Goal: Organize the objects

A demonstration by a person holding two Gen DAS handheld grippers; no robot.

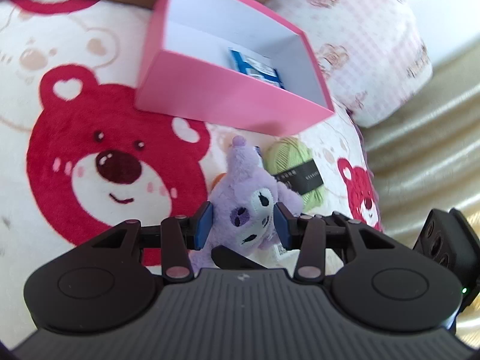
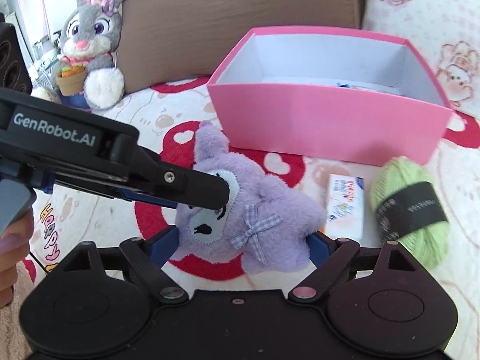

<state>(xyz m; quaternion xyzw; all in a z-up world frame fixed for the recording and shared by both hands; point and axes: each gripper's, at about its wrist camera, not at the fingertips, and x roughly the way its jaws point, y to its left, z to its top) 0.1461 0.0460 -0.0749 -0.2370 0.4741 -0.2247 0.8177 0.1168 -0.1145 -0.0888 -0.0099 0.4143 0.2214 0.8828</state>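
Both sets of jaws close on the purple plush toy (image 2: 240,222), one gripper from each side.

Left gripper (image 1: 243,223) presses its blue pads (image 1: 203,225) against the toy's embroidered face, as seen from its own wrist; in the right wrist view it reaches in from the left, its fingers meeting the toy's head; right gripper (image 2: 243,244) pinches the toy's lower body between its blue pads; the toy lies on a bear-print blanket (image 1: 75,156), just in front of an open pink box (image 2: 330,120) holding a blue-and-white packet (image 1: 255,69); a green yarn ball (image 2: 411,210) and a small white carton (image 2: 346,207) lie beside the toy; a grey bunny plush (image 2: 90,48) leans on a brown cushion (image 2: 186,30) behind.
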